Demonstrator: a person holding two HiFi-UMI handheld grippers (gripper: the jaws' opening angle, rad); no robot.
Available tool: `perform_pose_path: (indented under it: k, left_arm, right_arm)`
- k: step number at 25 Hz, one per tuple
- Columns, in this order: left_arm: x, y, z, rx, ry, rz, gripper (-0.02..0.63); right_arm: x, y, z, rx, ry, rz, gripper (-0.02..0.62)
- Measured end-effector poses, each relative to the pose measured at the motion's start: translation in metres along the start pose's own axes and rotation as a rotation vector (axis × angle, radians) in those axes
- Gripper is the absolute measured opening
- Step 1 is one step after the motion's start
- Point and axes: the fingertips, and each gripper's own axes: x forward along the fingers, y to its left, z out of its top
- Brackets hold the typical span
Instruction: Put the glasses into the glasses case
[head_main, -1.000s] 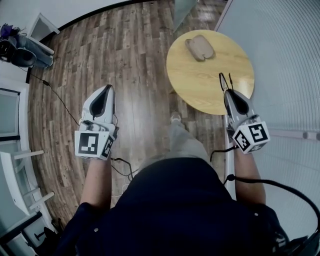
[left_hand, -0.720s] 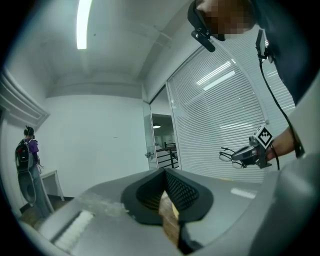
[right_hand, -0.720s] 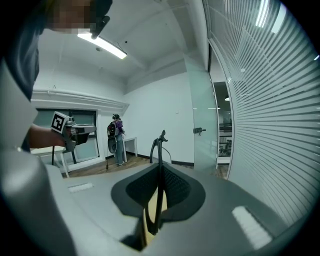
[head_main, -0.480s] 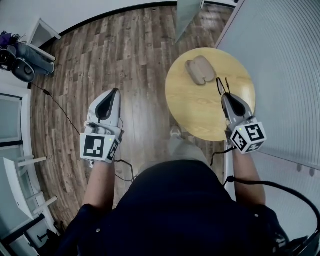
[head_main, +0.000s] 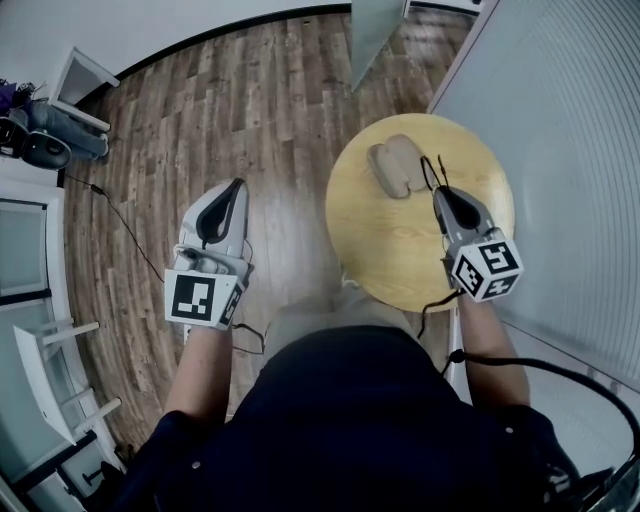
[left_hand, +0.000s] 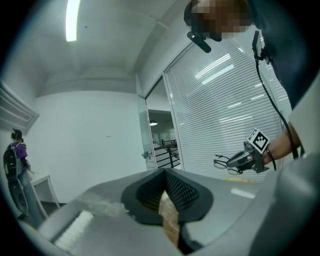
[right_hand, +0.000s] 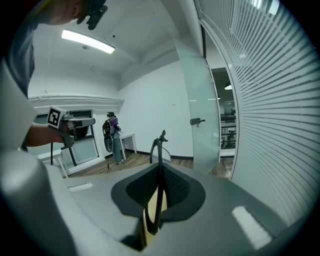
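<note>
My right gripper (head_main: 442, 190) is shut on a thin black pair of glasses (head_main: 436, 171), held over the round wooden table (head_main: 400, 255). The glasses stick out past the jaw tips, just right of the open taupe glasses case (head_main: 394, 165) lying on the table's far side. In the right gripper view one dark arm of the glasses (right_hand: 158, 150) runs up between the closed jaws of that gripper (right_hand: 160, 174). My left gripper (head_main: 236, 186) hangs over the wood floor to the left of the table, shut with nothing in it (left_hand: 166, 176).
A slatted blind wall (head_main: 570, 150) runs close along the table's right side. A glass panel (head_main: 372, 30) stands beyond the table. White furniture (head_main: 50, 365) and bags (head_main: 35, 140) sit at the far left. A cable (head_main: 120, 212) trails over the floor.
The right gripper with the glasses has come closer to the case, now just beside it. The left gripper stays shut at the left, over the floor.
</note>
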Motion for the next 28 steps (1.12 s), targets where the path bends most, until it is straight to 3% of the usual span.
perform_pose_path:
  k: [3,14,21,28]
  left_arm:
    - [0.009,0.008,0.008,-0.038,-0.012,-0.008,0.000]
    - [0.067,0.056,-0.006,-0.011,0.003,-0.075,0.000]
    - [0.112,0.068,-0.022,-0.020,-0.019,-0.118,0.000]
    - [0.144,0.075,-0.054,-0.038,0.038,-0.155,0.000]
  right_arm:
    - [0.012,-0.005,0.002,0.009,0.018,-0.006,0.025]
    - [0.066,-0.021,0.016,0.030,0.052,-0.084,0.025]
    - [0.092,-0.031,-0.007,0.061,0.091,-0.121,0.025]
    - [0.124,-0.049,-0.037,0.093,0.137,-0.137,0.025]
